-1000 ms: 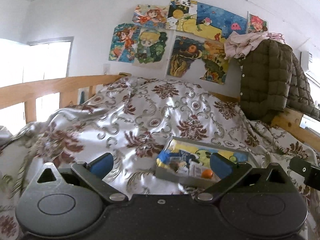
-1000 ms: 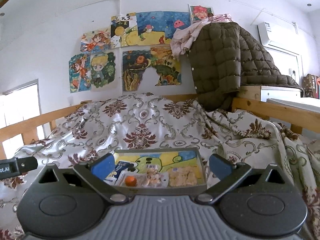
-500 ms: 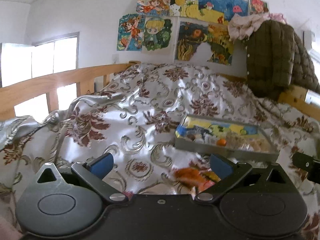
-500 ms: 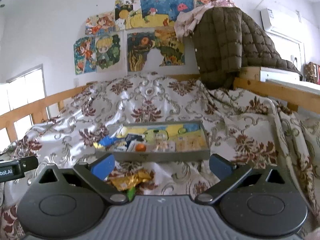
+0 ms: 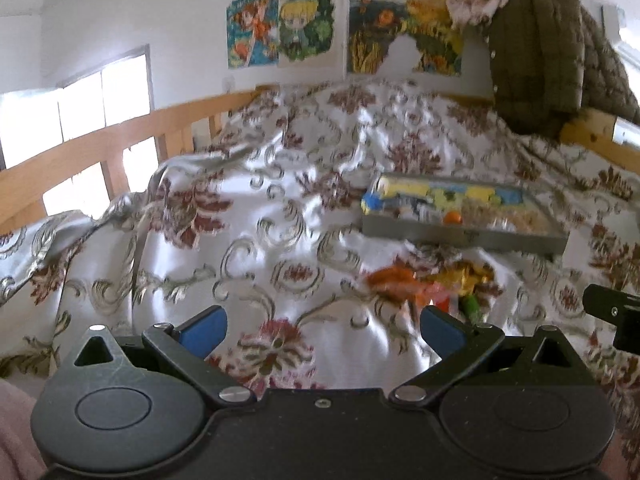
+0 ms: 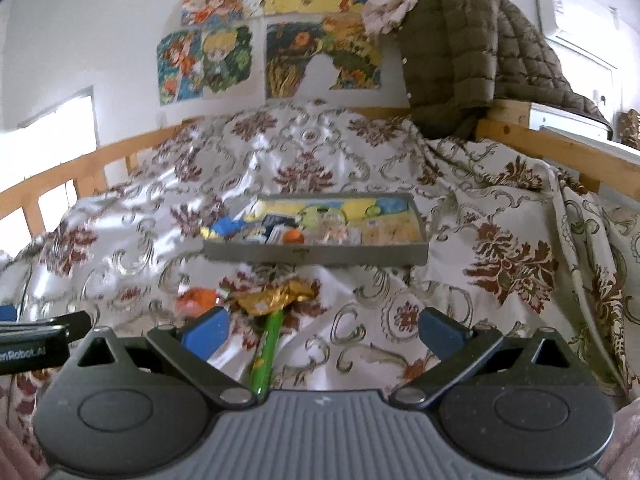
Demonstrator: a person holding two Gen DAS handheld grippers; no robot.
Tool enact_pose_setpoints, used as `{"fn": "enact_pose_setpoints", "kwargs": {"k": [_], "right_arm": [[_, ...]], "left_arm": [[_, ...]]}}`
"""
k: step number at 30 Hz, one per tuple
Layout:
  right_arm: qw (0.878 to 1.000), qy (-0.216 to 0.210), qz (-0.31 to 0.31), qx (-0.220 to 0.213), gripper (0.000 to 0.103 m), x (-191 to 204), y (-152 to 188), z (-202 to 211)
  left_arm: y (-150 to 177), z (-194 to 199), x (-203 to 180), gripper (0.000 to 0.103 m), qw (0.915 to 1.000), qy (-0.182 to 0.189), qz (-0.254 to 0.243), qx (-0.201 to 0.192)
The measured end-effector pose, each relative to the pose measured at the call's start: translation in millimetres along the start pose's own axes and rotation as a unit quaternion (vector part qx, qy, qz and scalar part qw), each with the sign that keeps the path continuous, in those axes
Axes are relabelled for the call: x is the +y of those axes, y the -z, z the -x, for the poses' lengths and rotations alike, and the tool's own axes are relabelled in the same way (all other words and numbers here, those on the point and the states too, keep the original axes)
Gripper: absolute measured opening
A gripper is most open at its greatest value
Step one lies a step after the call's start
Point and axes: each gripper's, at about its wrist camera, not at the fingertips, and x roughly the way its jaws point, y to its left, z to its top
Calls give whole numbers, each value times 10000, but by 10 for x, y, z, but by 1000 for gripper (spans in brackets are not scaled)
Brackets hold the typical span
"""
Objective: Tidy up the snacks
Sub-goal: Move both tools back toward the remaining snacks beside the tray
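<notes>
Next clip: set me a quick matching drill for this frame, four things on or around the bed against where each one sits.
Things
1. gold wrapper
2. green stick snack
3. orange ball
4. quilted jacket

Places
A. inside the grey tray
B. draped over the wooden bed rail
C. loose on the bedspread, just in front of the tray
D. on the bedspread, running back under the right tongs

Pairs: 1-C, 2-D, 3-A, 4-B
</notes>
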Motion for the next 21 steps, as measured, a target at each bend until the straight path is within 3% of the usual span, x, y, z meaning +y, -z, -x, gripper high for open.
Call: {"fn": "enact_pose_setpoints", "kwargs": {"k": [11,21], "right_arm": [[9980,-92,114,609,103,98,79,-64],[9923,-261,433,1130,103,237,114,-263]], "left_arm": [[26,-76,79,102,9976,26,-164,678],[-55,-347,162,102,9911,389,-220,1251]]}}
